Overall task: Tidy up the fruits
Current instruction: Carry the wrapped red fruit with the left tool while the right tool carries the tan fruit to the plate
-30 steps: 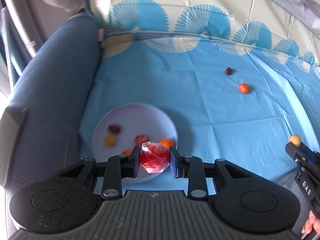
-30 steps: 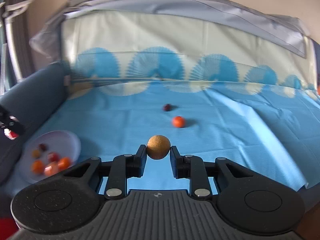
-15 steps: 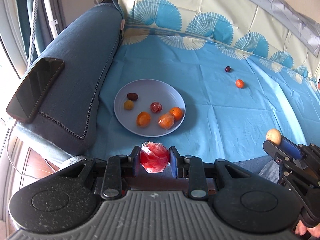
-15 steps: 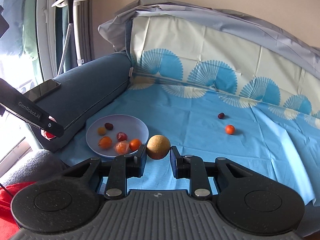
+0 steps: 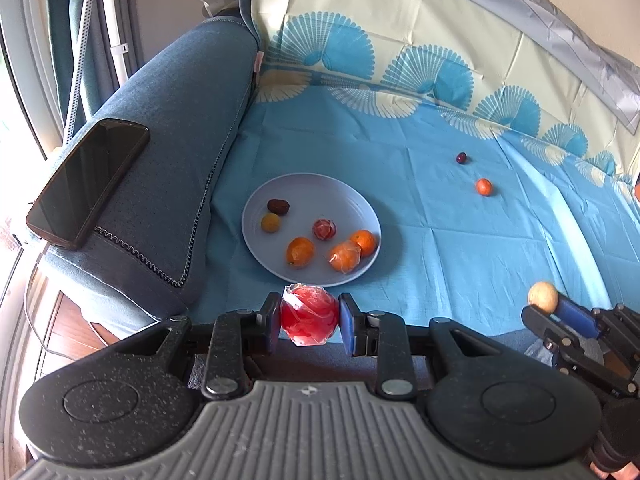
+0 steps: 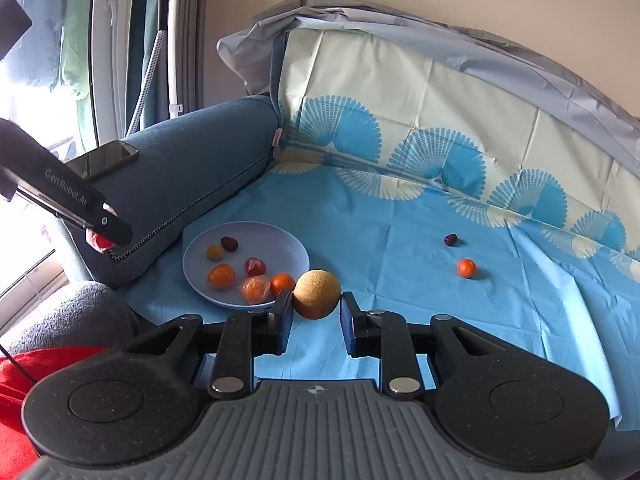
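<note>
My left gripper [image 5: 309, 318] is shut on a red plastic-wrapped fruit [image 5: 309, 315], held just in front of the near rim of a pale plate [image 5: 256, 216]. The plate holds several fruits: oranges, a wrapped orange [image 5: 345, 256], a dark one and a small yellow one. My right gripper [image 6: 316, 309] is shut on a tan round fruit [image 6: 317, 294], held near the plate's [image 6: 288, 246] right rim. It also shows in the left wrist view [image 5: 543, 296]. A small orange fruit [image 6: 466, 268] and a dark plum [image 6: 451, 239] lie loose on the blue cloth.
The blue cloth [image 5: 440, 240] covers a sofa seat and back. A blue armrest [image 5: 176, 128] at the left carries a black phone [image 5: 90, 180]. A grey cover [image 6: 440, 48] drapes the sofa back. A white stand [image 6: 172, 40] is by the window.
Both grippers have pulled back and risen from the sofa with their fruits still held. The plate now lies farther ahead, and the armrest and phone have come into view.
</note>
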Demonstrator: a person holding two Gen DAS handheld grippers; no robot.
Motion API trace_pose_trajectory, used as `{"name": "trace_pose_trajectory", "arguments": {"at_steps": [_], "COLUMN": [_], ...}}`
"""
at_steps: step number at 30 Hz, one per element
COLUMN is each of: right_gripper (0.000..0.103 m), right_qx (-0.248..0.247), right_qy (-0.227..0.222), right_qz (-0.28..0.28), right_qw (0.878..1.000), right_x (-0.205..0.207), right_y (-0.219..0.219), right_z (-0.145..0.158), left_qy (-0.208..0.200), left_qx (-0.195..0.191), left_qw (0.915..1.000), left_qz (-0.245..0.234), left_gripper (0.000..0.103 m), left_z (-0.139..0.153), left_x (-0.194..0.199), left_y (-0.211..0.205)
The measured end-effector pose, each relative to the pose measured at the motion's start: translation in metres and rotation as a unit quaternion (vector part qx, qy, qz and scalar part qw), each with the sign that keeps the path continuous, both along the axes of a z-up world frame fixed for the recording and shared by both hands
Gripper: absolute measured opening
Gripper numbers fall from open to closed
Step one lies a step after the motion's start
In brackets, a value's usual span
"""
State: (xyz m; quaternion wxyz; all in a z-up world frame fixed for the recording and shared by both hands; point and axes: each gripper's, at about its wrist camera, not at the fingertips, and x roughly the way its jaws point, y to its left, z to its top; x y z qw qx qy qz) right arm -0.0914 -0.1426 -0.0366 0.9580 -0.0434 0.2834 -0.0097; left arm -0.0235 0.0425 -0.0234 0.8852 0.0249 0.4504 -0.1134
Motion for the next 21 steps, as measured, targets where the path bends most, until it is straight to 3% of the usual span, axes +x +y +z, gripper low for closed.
{"name": "trace_pose_trajectory", "arguments": {"at_steps": [10,21], "right_gripper": [0.027,0.027], "right_qx": [0.002,0.010], "right_qy": [0.018,0.040], "right_qz": [0.012,0.027], "right_qw": [1.000,0.999], "right_x": [0.023,0.091], "right_y": [0.005,0.008], "right_z": [-0.007,-0.025], "left_qy": [0.002,0.016], "left_qx": [-0.003,0.006], "left_qw": [1.0000,0.9998], "left_qz": [0.001,0.006], "left_gripper": [0.033,0.033], "left_z": [-0.003,-0.026], "left_x": [0.024,0.088], "left_y": [0.004,-0.006]}}
